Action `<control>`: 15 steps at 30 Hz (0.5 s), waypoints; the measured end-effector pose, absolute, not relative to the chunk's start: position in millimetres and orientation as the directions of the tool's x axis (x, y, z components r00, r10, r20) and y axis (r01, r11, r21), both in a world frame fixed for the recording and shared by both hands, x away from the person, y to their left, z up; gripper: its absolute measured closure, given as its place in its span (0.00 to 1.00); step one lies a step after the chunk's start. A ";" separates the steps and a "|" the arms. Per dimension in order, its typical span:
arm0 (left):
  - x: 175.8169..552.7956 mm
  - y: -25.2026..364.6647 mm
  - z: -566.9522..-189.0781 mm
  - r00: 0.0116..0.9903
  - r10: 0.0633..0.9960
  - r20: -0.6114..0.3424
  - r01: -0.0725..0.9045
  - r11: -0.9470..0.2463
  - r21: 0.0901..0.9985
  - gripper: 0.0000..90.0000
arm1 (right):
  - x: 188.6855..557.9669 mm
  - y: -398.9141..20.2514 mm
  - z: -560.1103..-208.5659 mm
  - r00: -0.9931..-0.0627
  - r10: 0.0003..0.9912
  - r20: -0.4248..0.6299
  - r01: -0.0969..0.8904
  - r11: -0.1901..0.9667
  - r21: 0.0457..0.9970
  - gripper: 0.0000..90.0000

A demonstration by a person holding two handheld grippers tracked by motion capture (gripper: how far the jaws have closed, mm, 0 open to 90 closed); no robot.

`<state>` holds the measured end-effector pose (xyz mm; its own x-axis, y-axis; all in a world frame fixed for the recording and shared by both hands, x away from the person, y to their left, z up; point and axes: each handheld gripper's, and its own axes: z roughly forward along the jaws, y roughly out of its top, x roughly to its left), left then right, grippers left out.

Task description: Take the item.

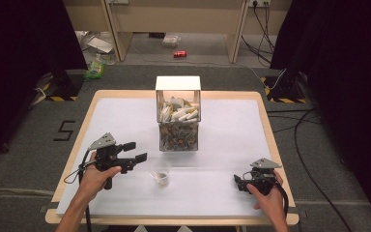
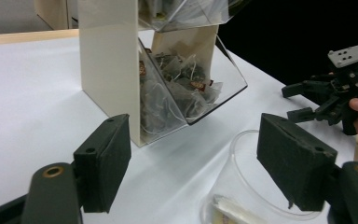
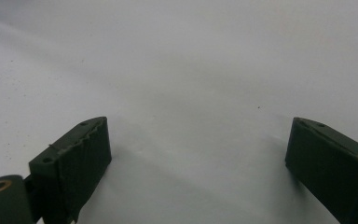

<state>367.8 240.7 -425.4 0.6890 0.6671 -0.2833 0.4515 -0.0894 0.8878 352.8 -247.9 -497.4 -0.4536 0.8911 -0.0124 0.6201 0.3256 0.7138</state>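
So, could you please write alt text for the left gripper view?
Open black tongs frame a clear plastic cup holding a tea bag, on a white table. Behind stands a dispenser full of tea bags; the other gripper is at right.

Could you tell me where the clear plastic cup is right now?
In the high view the clear plastic cup stands on the white table, in front of the dispenser box, right of the left gripper.

Grey carpet (image 1: 24, 145) (black curtains (image 1: 348, 72))

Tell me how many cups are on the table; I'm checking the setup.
1: a clear plastic cup stands in front of the dispenser box, just right of the open left gripper, with something small inside.
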 end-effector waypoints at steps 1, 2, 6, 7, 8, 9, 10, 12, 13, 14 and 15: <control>368.5 241.7 -425.8 0.686 0.670 -0.283 0.453 -0.089 0.887 0.27 | 352.8 -247.9 -497.4 -0.454 0.891 -0.013 0.620 0.326 0.714 0.08; 369.1 242.8 -426.3 0.683 0.675 -0.279 0.453 -0.091 0.887 0.27 | 352.7 -247.9 -497.4 -0.454 0.891 -0.013 0.620 0.326 0.714 0.08; 371.4 247.0 -428.1 0.673 0.689 -0.270 0.452 -0.094 0.887 0.26 | 352.7 -247.8 -497.4 -0.453 0.891 -0.012 0.620 0.324 0.714 0.08; 372.0 247.9 -428.5 0.670 0.692 -0.270 0.452 -0.092 0.887 0.26 | 352.7 -247.8 -497.4 -0.453 0.891 -0.012 0.620 0.325 0.714 0.08; 372.5 248.9 -428.8 0.667 0.695 -0.269 0.452 -0.091 0.887 0.26 | 352.7 -247.8 -497.4 -0.453 0.891 -0.012 0.620 0.325 0.714 0.08; 373.1 250.1 -429.2 0.665 0.698 -0.267 0.452 -0.091 0.887 0.26 | 352.7 -247.8 -497.4 -0.453 0.891 -0.012 0.620 0.325 0.714 0.08; 373.7 251.2 -429.6 0.662 0.701 -0.265 0.452 -0.091 0.887 0.26 | 352.7 -247.8 -497.4 -0.453 0.891 -0.012 0.620 0.325 0.714 0.08; 374.8 253.5 -430.7 0.654 0.709 -0.263 0.454 -0.090 0.887 0.27 | 352.7 -247.8 -497.4 -0.453 0.891 -0.012 0.620 0.325 0.714 0.08; 375.4 254.8 -431.3 0.651 0.713 -0.261 0.454 -0.091 0.886 0.27 | 352.7 -247.8 -497.4 -0.453 0.891 -0.012 0.620 0.325 0.714 0.08; 376.0 256.1 -432.0 0.647 0.717 -0.261 0.457 -0.090 0.885 0.27 | 352.7 -247.7 -497.4 -0.453 0.891 -0.012 0.620 0.325 0.714 0.08; 376.5 257.2 -432.7 0.644 0.719 -0.261 0.458 -0.089 0.884 0.27 | 352.7 -247.8 -497.4 -0.453 0.891 -0.012 0.620 0.325 0.714 0.08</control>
<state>376.5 257.2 -432.7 0.6437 0.7193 -0.2613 0.4583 -0.0889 0.8843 352.7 -247.8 -497.4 -0.4533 0.8913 -0.0121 0.6197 0.3249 0.7144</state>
